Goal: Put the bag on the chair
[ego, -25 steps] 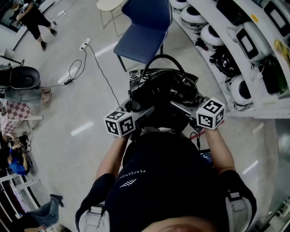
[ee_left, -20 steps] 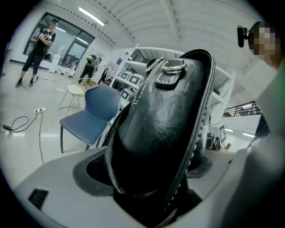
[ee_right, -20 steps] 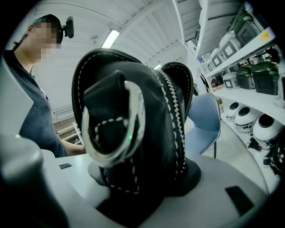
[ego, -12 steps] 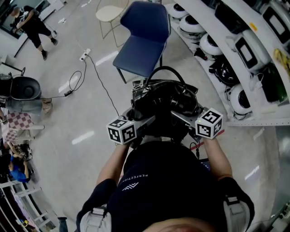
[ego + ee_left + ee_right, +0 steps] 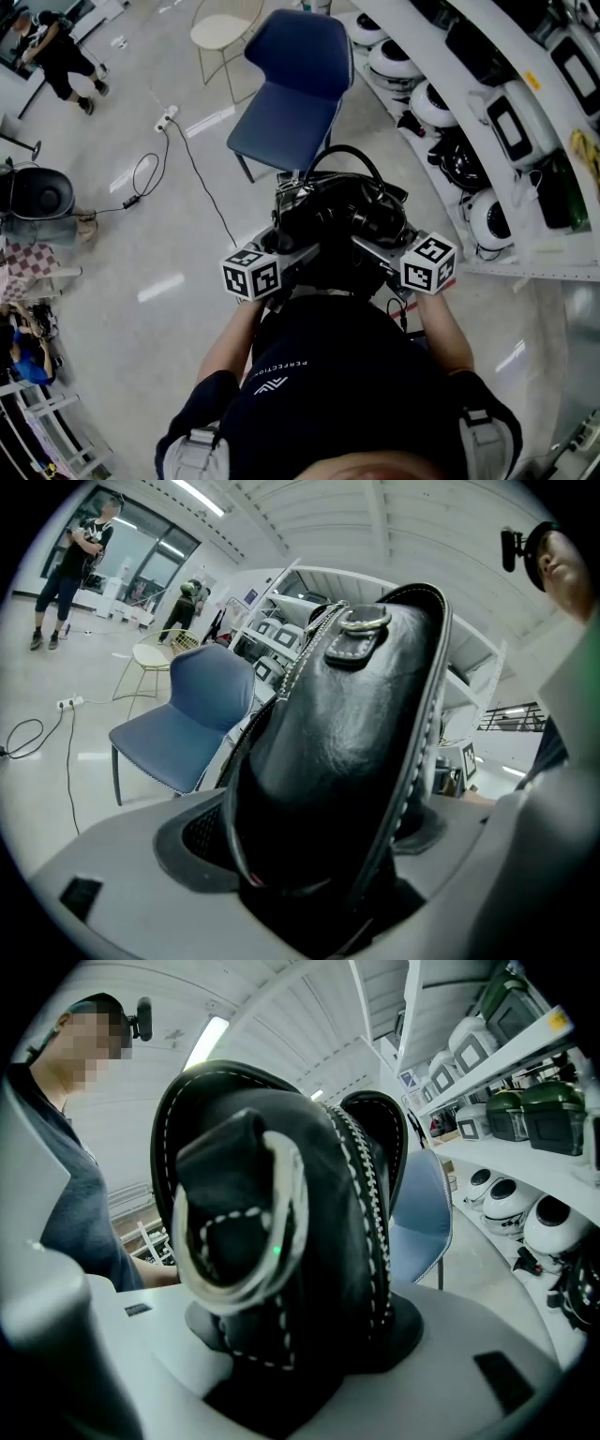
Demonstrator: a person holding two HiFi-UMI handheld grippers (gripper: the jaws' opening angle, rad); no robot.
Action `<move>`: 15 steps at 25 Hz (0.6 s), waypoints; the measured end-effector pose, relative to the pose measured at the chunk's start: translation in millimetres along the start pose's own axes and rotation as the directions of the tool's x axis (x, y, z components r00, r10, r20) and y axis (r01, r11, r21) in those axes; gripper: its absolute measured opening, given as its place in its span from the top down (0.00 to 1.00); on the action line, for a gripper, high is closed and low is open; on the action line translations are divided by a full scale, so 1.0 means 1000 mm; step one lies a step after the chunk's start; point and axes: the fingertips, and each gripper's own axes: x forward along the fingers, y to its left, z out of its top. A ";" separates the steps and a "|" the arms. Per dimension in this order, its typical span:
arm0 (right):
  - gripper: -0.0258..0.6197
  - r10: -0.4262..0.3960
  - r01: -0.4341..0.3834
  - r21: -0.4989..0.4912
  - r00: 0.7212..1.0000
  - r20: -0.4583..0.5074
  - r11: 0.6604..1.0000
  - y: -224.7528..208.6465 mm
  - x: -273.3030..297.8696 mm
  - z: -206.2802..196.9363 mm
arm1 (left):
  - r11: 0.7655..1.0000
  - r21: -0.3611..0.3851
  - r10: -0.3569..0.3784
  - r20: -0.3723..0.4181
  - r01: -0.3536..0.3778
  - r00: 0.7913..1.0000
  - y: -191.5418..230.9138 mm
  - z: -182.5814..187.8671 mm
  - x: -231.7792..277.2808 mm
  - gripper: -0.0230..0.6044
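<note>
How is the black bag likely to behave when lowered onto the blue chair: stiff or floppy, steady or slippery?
Probably fairly stiff: the bag holds a rounded shape though squeezed from both ends. Its handle stands in an arch, so it seems firm too. The glossy surface might slide on the chair seat.

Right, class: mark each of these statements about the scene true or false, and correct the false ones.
1. Both grippers grip the bag. True: the left gripper and the right gripper each have their fingers shut on it.
2. The bag rests on the chair. False: it is held up, short of the chair, whose seat is bare.
3. The chair is red. False: it is blue.
4. Shelves stand on the person's right. True.
</note>
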 end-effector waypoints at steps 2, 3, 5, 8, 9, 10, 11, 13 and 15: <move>0.57 -0.003 0.003 0.003 1.000 0.002 1.000 -0.003 0.004 0.002 | 1.000 0.003 -0.004 -0.003 0.004 1.000 0.004 0.003 0.002 0.25; 0.57 -0.004 0.004 0.003 1.000 0.003 1.000 -0.004 0.005 0.003 | 1.000 0.005 -0.006 -0.004 0.006 1.000 0.006 0.005 0.002 0.25; 0.57 -0.006 0.006 0.005 1.000 0.002 1.000 -0.007 0.011 0.007 | 1.000 0.006 -0.010 -0.007 0.010 1.000 0.012 0.010 0.004 0.25; 0.57 -0.013 0.013 0.011 1.000 -0.006 1.000 -0.018 0.030 0.020 | 1.000 -0.002 -0.017 -0.012 0.017 1.000 0.031 0.027 0.009 0.25; 0.57 -0.016 0.016 0.013 1.000 -0.007 1.000 -0.020 0.036 0.024 | 1.000 -0.005 -0.018 -0.013 0.018 1.000 0.036 0.031 0.010 0.25; 0.57 -0.017 0.017 0.015 1.000 -0.009 1.000 -0.021 0.041 0.027 | 1.000 -0.007 -0.019 -0.015 0.019 1.000 0.041 0.035 0.010 0.25; 0.57 -0.018 0.018 0.017 1.000 -0.011 1.000 -0.022 0.045 0.029 | 1.000 -0.009 -0.019 -0.016 0.019 1.000 0.045 0.038 0.010 0.25; 0.57 -0.018 0.018 0.021 1.000 -0.015 1.000 -0.025 0.052 0.032 | 1.000 -0.013 -0.020 -0.019 0.019 1.000 0.052 0.043 0.010 0.25; 0.57 -0.016 0.017 0.022 1.000 -0.018 1.000 -0.030 0.060 0.037 | 1.000 -0.016 -0.017 -0.019 0.017 1.000 0.060 0.048 0.011 0.25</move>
